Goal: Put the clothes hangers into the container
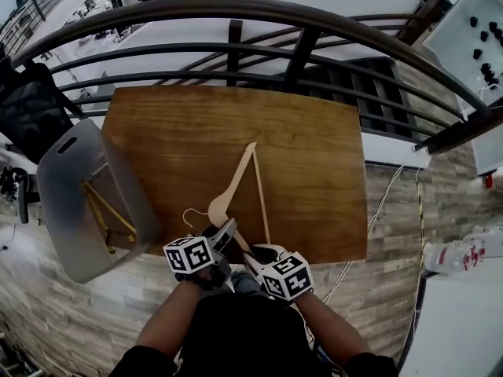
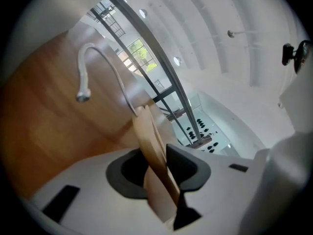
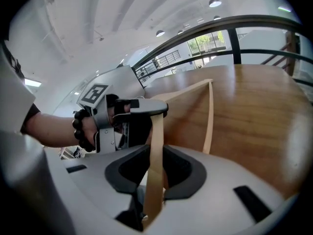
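A pale wooden hanger [image 1: 236,185] lies on the brown table [image 1: 314,163], its metal hook [image 1: 191,214] toward the near edge. My left gripper [image 1: 223,234] is shut on the hanger close to the hook; in the left gripper view the wood [image 2: 152,146] runs between the pads [image 2: 183,163], with the hook [image 2: 98,62] curving off ahead. My right gripper [image 1: 253,256] is shut on one arm of the same hanger [image 3: 156,146], just right of the left gripper [image 3: 139,109]. A grey container [image 1: 67,210] at the table's left holds another wooden hanger [image 1: 106,214].
A dark curved railing [image 1: 236,10] runs behind the table's far edge, with a drop to a lower floor beyond. The container leans off the table's left corner. A wood-plank floor [image 1: 393,210] and a thin cable [image 1: 377,218] lie to the right.
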`<state>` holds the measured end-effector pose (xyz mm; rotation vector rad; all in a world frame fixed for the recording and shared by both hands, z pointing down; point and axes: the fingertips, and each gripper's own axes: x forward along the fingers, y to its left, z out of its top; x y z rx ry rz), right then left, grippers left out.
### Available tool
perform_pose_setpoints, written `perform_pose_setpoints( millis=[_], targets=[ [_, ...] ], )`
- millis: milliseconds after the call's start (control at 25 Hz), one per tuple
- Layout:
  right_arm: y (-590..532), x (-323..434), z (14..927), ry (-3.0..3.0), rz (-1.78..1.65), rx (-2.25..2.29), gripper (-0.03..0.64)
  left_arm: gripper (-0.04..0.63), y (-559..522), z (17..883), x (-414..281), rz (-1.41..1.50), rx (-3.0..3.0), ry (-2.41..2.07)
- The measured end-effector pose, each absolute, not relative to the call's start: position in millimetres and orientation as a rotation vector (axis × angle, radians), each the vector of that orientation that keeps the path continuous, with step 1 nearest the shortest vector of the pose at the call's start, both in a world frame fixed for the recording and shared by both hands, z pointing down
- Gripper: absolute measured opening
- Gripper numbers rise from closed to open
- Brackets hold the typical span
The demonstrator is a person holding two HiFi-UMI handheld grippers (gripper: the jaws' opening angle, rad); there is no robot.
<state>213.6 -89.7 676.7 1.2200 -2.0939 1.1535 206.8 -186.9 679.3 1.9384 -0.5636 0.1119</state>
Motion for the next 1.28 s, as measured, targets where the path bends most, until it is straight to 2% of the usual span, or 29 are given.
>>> perform_pose_setpoints(
  millis=[320,680,1000,1280],
  targets=[
    [-91.3,227.4,666.8,-2.124,1.166,1.259,0.081,0.076,-189.1,649.8,233.0,0.054,1.958,-0.517],
    [-124.3,246.8,611.3,-2.193,0.945,1.381,0.087,0.063,-213.1,568.1,263.7,0.033,2.169,-0.504],
    [-157.5,234.7,521.1,-2.321,0.618,1.443,0.091,0.063,-236.8,461.3,246.3,-0.076,2.363,-0.552],
    [-178.3,191.2,471.8,-2.426,0.395,1.388,0.095,0.066,-242.7,396.1,204.7,-0.076,2.625,-0.651]
  ],
)
